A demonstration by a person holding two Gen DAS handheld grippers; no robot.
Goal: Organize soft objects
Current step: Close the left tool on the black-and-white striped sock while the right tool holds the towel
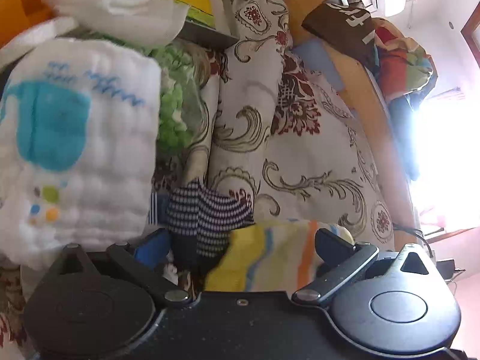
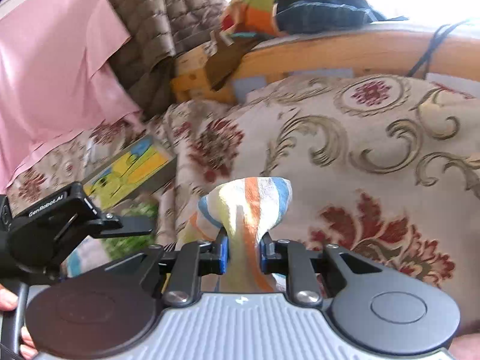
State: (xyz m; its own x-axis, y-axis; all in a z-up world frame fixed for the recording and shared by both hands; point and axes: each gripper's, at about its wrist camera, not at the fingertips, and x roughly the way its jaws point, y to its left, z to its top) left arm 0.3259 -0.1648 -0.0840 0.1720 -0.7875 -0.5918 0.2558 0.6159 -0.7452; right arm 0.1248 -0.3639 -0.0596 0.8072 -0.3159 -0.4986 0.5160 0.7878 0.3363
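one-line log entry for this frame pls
right gripper: shut on striped cloth | left gripper: open, over navy checked cloth | surface: floral bedspread

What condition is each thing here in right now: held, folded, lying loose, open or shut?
Striped cloth: pinched and bunched in the right claw, which is shut on it.
Left claw: open, gripping nothing.
Dark checked sock: lying loose, crumpled, between its fingers.
White printed cloth: folded, lying on the bedspread.
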